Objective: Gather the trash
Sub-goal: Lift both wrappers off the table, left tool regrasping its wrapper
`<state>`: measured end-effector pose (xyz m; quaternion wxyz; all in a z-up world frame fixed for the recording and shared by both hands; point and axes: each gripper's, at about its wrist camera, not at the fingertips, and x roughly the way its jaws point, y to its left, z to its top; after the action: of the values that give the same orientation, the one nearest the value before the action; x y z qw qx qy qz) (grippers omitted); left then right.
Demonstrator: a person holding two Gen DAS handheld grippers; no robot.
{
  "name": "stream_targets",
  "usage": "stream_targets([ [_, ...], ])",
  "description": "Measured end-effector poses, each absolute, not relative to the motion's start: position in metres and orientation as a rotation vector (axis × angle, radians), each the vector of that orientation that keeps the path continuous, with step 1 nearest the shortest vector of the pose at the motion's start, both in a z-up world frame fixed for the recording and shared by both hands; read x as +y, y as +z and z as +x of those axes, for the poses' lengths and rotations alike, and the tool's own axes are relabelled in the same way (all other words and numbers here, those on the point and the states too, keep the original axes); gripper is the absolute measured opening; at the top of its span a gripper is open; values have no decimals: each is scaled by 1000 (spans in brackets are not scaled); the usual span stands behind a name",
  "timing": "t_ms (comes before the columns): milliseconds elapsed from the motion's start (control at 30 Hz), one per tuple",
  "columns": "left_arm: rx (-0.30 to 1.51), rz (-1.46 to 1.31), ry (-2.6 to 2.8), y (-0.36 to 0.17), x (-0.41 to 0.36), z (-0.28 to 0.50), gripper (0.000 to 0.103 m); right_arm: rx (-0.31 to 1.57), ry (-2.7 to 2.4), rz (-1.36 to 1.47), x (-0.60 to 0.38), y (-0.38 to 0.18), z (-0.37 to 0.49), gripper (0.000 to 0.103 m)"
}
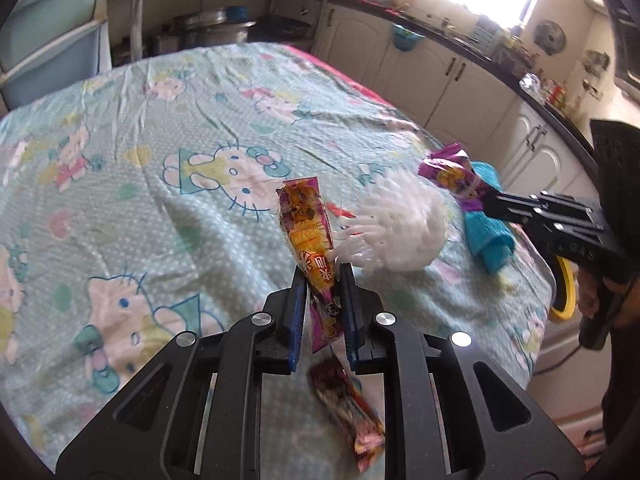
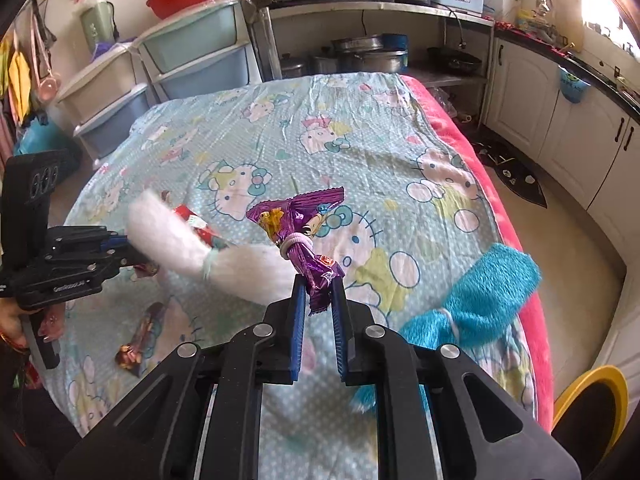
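Wrappers fill both tongs: left gripper (image 1: 322,276) pinches an orange wrapper (image 1: 310,232), right gripper (image 2: 318,286) clamps a purple wrapper (image 2: 298,236) above the tablecloth (image 2: 360,140).

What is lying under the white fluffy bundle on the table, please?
A red wrapper pokes out from beneath the white bundle, both on the cat-print cloth. How far the wrapper runs underneath, and whether anything else is there, is hidden by the fluff.

Each camera rides just behind its own fingers, angled steeply down at the bed (image 1: 120,128) from close range. The left view faces the cabinets (image 1: 420,68); the right view faces the shelves (image 2: 360,32), seemingly more squarely. Both share the white cloth (image 1: 404,224) beyond their fingertips.
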<state>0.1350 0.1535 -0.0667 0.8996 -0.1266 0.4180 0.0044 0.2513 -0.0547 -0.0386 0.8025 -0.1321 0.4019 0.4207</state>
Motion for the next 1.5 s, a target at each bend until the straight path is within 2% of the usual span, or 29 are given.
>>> stream_targets([
  [367, 846, -200, -49, -48, 125, 111, 14, 817, 881, -235, -76, -21, 232, 13],
  [767, 923, -161, -128, -69, 102, 90, 15, 796, 868, -187, -97, -13, 211, 13],
  [833, 943, -158, -155, -74, 100, 87, 19, 800, 866, -178, -100, -13, 209, 13],
  [900, 956, -141, -166, -77, 98, 83, 27, 801, 862, -175, -102, -14, 206, 13],
  [1133, 997, -197, -176, -89, 106, 80, 34, 799, 843, -149, -114, -12, 199, 13],
  [1233, 991, -297, -157, -89, 120, 88, 42, 793, 833, -139, -119, -9, 197, 13],
  [1500, 1019, -453, -106, -97, 144, 121, 42, 756, 795, -127, -135, 4, 193, 13],
])
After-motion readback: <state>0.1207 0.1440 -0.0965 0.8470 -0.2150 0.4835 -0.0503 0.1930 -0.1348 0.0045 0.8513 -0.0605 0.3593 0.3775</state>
